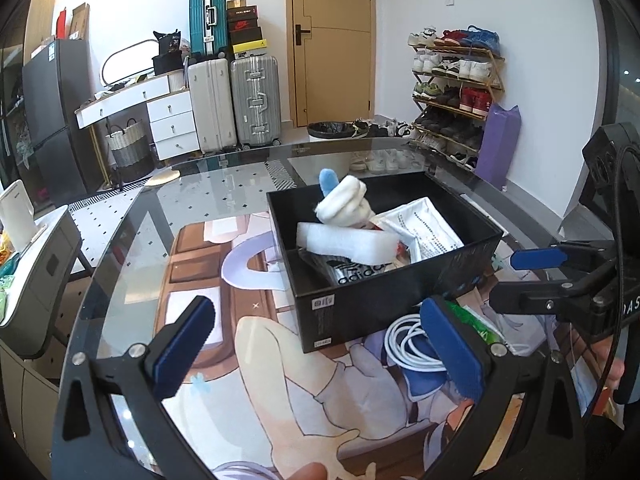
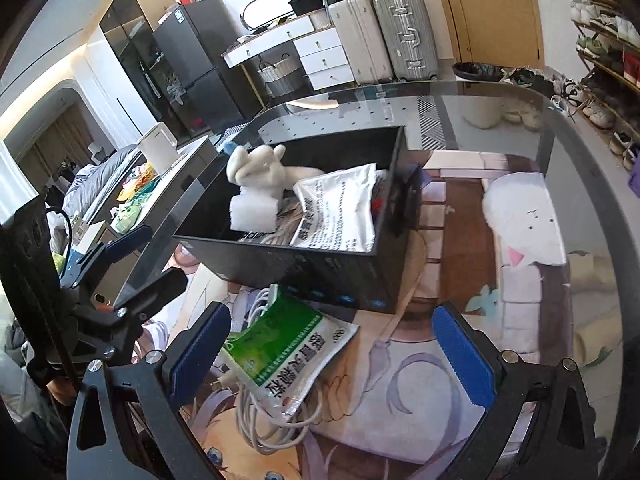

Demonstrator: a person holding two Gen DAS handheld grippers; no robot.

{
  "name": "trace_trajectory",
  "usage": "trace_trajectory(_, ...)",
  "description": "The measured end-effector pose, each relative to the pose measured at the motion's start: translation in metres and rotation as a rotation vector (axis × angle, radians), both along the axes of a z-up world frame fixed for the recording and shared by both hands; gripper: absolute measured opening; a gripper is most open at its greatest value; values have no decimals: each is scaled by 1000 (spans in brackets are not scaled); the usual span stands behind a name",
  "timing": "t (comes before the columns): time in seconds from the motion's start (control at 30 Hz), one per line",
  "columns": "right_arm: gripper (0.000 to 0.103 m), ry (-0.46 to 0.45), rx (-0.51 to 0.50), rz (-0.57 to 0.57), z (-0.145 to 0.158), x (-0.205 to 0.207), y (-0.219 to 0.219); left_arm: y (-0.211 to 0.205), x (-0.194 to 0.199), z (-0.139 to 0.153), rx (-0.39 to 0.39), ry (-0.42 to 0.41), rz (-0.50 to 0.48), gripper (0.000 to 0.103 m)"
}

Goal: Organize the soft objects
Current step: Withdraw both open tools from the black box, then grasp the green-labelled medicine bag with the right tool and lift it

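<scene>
A black open box [image 1: 360,312] stands on the glass table and holds a white plush toy [image 1: 344,200], a white foam block [image 1: 344,240], a white printed pouch [image 1: 424,228] and a dark Adidas bag [image 1: 352,274]. In front of the box lie a green medicine packet [image 2: 288,348] and a coiled white cable [image 2: 272,420]. My right gripper [image 2: 332,356] is open low over the table, and the packet lies between its fingers, close to the left one. My left gripper [image 1: 320,348] is open at the box's near-left corner, empty, its right finger over the cable [image 1: 404,340].
The round glass table [image 2: 520,120] covers a printed cartoon mat [image 1: 280,360]. Its curved edge runs on my left, beside a low white cabinet [image 1: 44,248]. Suitcases [image 1: 252,100], a door [image 1: 332,40] and a shoe rack [image 1: 456,88] stand far behind.
</scene>
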State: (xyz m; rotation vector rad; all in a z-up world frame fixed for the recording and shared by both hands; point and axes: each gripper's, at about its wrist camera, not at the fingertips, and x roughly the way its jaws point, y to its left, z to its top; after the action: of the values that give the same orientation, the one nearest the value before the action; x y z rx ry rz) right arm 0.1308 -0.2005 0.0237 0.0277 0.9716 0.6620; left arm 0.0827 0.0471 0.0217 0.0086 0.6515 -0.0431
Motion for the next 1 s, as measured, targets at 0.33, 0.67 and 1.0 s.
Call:
trace_trajectory(0.33, 102, 36, -22, 19, -18, 2, 12, 0, 2, -6, 8, 13, -7, 103)
trace_trajectory(0.67, 102, 49, -23, 21, -19, 1, 10, -2, 3, -11, 11, 24, -15, 103)
trace_trajectory(1.0, 102, 92, 46, 47, -24, 1, 16, 1, 3, -10, 7, 23, -8, 103)
